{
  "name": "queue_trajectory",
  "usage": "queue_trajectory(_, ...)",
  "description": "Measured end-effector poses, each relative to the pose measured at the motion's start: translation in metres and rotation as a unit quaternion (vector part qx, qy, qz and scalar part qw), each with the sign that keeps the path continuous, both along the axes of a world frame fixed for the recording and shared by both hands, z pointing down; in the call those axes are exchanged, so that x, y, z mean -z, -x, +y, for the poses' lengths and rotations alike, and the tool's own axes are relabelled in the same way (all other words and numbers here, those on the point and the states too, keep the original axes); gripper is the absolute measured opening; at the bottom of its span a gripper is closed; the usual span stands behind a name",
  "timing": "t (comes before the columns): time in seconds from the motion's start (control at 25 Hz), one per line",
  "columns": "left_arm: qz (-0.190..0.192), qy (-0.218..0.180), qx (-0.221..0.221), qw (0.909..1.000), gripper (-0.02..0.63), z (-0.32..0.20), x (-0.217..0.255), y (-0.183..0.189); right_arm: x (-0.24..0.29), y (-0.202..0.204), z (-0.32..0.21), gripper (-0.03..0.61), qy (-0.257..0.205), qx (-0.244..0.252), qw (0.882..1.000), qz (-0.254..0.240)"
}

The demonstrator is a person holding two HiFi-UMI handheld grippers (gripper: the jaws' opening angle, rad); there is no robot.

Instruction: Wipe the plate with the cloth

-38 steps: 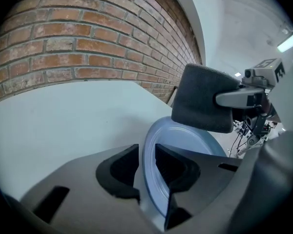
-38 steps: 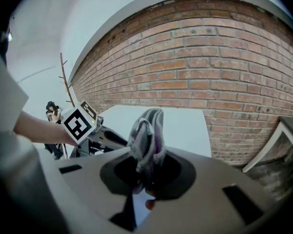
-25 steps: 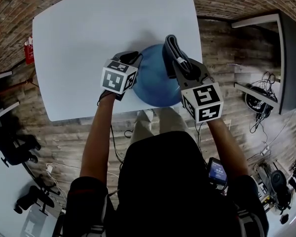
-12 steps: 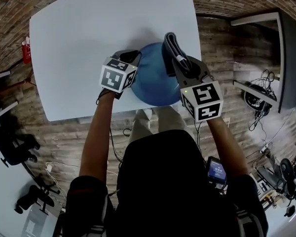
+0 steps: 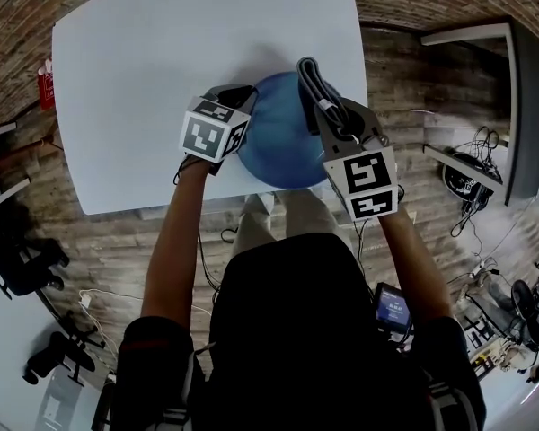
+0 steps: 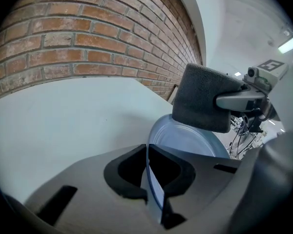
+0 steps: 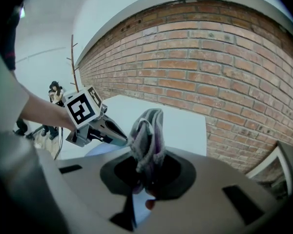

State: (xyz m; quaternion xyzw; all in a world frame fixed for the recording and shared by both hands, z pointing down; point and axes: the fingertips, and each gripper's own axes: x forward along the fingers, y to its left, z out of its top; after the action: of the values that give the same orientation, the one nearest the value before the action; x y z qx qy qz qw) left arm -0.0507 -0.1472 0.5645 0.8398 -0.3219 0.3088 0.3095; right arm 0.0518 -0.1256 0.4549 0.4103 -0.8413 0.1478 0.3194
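A blue plate (image 5: 283, 142) is held tilted over the near edge of the white table (image 5: 162, 70). My left gripper (image 5: 238, 97) is shut on the plate's left rim, which runs as a thin edge (image 6: 154, 186) between the jaws in the left gripper view. My right gripper (image 5: 316, 97) is shut on a folded grey cloth (image 5: 310, 79) and holds it at the plate's right side. The cloth (image 7: 146, 135) stands up out of the jaws in the right gripper view. In the left gripper view the cloth (image 6: 202, 101) hangs above the plate's face (image 6: 185, 138).
The white table stretches away to the left and far side, bounded by a brick-patterned floor (image 5: 413, 70). A red object (image 5: 43, 88) lies beyond the table's left edge. Cables and gear (image 5: 472, 178) sit at the right. My legs are below the plate.
Both grippers, the plate and the cloth have drifted slightly left and up in the head view. The grips are unchanged.
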Motion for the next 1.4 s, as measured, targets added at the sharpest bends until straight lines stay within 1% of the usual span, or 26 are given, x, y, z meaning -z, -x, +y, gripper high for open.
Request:
queue_trajectory(0.2, 0.002, 0.001, 0.001, 1.0000, 0.032, 0.000, 0.000, 0.000, -0.007, 0.009, 0.002, 0.051, -0.016, 0.053, 0.997, 0.051)
queue_trajectory(0.32, 0.002, 0.002, -0.002, 1.0000, 0.032, 0.000, 0.000, -0.001, -0.013, 0.012, 0.003, 0.051, -0.014, 0.088, 0.992, 0.085)
queue_trajectory(0.48, 0.002, 0.002, -0.003, 1.0000, 0.032, 0.000, -0.001, 0.000, -0.027, 0.021, 0.009, 0.051, -0.002, 0.128, 0.986, 0.107)
queue_trajectory(0.72, 0.005, 0.003, -0.002, 1.0000, 0.032, 0.000, 0.000, 0.000, -0.042, 0.036, 0.014, 0.051, 0.022, 0.167, 0.979, 0.111)
queue_trajectory(1.04, 0.008, 0.004, 0.000, 1.0000, 0.032, 0.002, -0.001, 0.001, -0.060, 0.049, 0.017, 0.051, 0.053, 0.195, 0.972, 0.117)
queue_trajectory(1.4, 0.011, 0.005, 0.003, 0.9999, 0.032, 0.002, 0.001, 0.002, -0.076, 0.059, 0.020, 0.051, 0.071, 0.220, 0.963, 0.139)
